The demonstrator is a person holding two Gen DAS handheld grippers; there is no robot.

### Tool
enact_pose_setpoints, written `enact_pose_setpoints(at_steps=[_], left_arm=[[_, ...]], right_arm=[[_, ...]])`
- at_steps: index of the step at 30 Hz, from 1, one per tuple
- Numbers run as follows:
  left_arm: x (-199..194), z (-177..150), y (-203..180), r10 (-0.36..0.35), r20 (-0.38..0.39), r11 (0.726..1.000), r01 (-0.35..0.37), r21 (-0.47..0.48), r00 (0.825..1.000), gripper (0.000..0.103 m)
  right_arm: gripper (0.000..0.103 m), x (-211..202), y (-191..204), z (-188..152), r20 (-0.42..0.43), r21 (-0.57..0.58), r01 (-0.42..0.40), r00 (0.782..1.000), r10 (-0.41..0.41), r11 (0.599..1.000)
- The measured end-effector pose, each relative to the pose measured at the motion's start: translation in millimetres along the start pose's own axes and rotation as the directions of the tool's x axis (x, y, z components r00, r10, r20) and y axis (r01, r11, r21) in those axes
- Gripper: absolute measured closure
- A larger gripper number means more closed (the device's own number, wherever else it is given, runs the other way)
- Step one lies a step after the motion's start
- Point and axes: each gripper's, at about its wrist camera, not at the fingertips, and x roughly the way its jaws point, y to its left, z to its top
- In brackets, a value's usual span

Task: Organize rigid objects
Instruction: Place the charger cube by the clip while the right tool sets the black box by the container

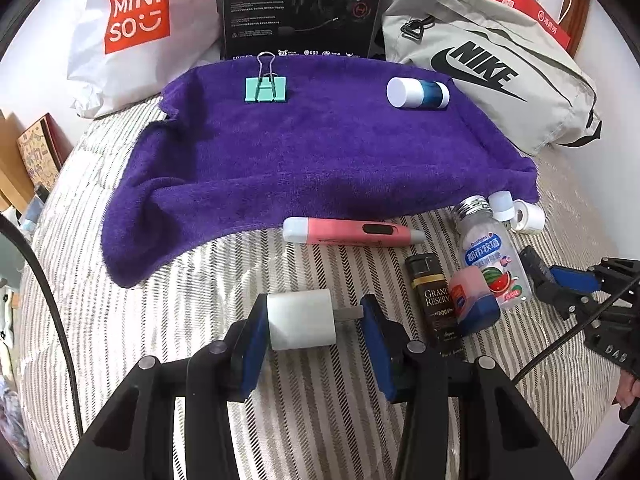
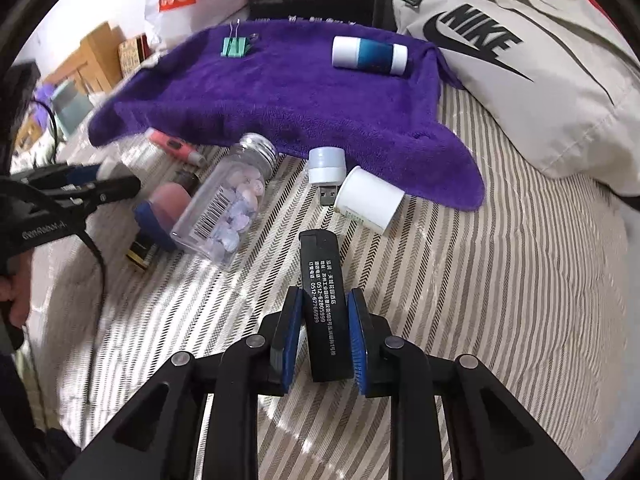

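Note:
My left gripper is shut on a white charger plug, its prongs against the right pad, just above the striped bedcover. My right gripper is shut on a black lighter with white print, which points forward. Ahead lies a purple towel with a green binder clip and a white-and-blue tube on it. In the right wrist view the same towel, clip and tube show. The right gripper appears at the left view's right edge.
In front of the towel lie a pink pen-shaped device, a clear candy bottle, a black-and-gold lighter, a pink-and-blue jar, a USB light and a white cup. Bags and a black box line the back.

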Motion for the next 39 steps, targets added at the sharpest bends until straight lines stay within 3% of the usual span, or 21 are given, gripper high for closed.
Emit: enact_pose_setpoints(at_steps=[7,11,18,27,39], left_arm=[[-10,3,4,0.008,0.012,1.000,-0.008,-0.003,1.000,0.060],[-6,0,3,0.012,-0.003,1.000,-0.012,0.002,1.000,0.060],[-1,-3,0,0.014,-0.019,1.000,-0.013,0.012,1.000,0.060],[-13,0,9,0.013,0.003,1.000,-0.013,-0.001,1.000,0.060],[-30,19,27,0.004,0.042,1.000,-0.003,-0.022,0.999,0.060]], right_arm=[[0.081,-14,-2,-2,0.025,0.023,-0.040,0.999,0.039,0.999],[0.081,1,0,-6,-0.024,0.007,-0.019,1.000,0.019,1.000],[0.080,5,10,-9,-0.012,-0.058,0.024,1.000,-0.024,0.998],[0.082,-14,-2,-7,0.034,-0.007,-0.066,0.997,0.066,0.998],[0.082,-32,-2,29,0.093,-0.012,-0.093,0.991,0.093,0.996]])
